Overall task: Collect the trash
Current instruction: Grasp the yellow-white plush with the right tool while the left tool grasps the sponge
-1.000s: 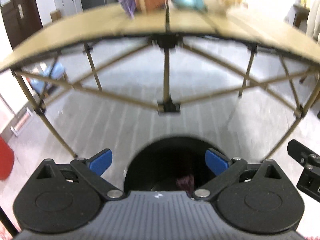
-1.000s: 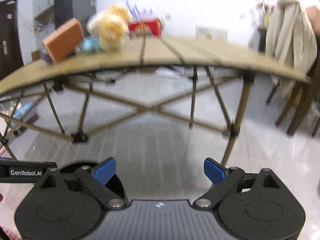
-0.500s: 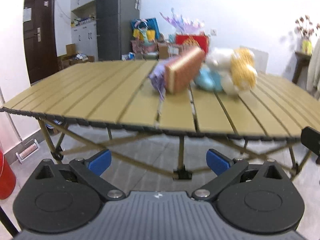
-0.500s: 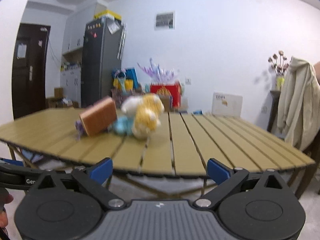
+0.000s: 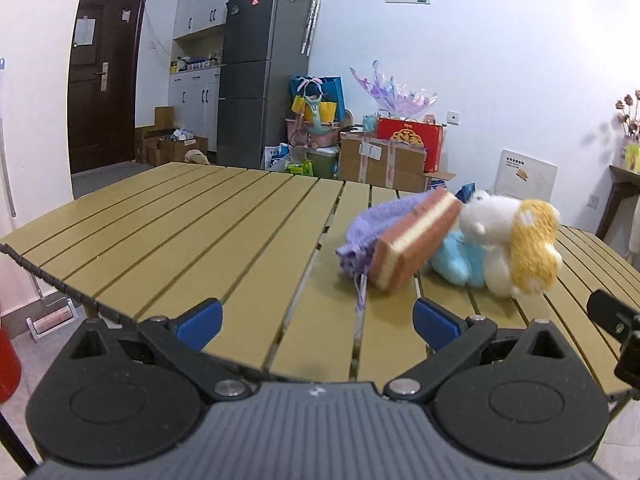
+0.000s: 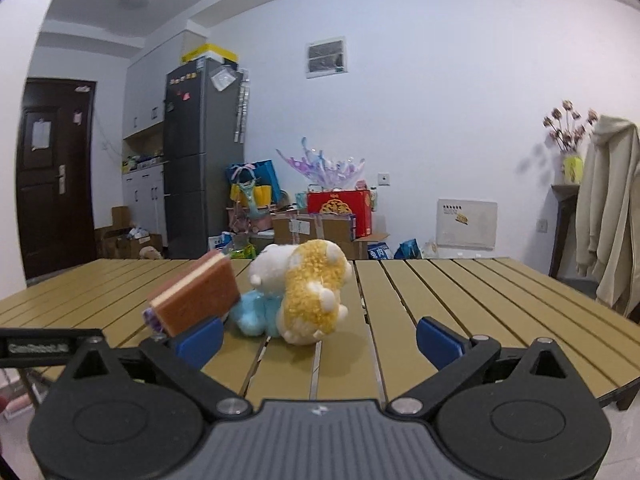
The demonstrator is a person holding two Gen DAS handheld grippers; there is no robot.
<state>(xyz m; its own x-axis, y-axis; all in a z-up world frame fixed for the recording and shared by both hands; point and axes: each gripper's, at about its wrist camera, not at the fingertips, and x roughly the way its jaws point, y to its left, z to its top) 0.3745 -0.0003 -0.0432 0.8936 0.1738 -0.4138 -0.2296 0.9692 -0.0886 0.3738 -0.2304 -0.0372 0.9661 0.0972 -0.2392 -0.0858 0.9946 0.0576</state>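
A: Left wrist view first. The left gripper [image 5: 316,322] sits low in the frame, jaws spread wide with nothing between them, just short of the near edge of the slatted table [image 5: 192,236]. The pile is right of centre: a purple mesh pouch [image 5: 370,226], an orange sponge [image 5: 416,240] leaning on it, a blue soft thing [image 5: 458,260], and a white and yellow plush toy [image 5: 516,240].

B: What could go wrong?

A: The sponge is tilted and propped, so a nudge could tip it off the pouch. The pouch's drawstring trails toward us and could snag a finger. Also, nothing here looks plainly like trash, so I could grab the wrong thing.

B: And the right wrist view?

A: The right gripper [image 6: 318,340] is empty, and its jaws have just been opening. The same pile sits centre-left, the sponge [image 6: 196,298] just above the left fingertip [image 6: 200,340]. The left gripper's body [image 6: 48,346] pokes in at the left edge, so both reaching for the pile could collide.
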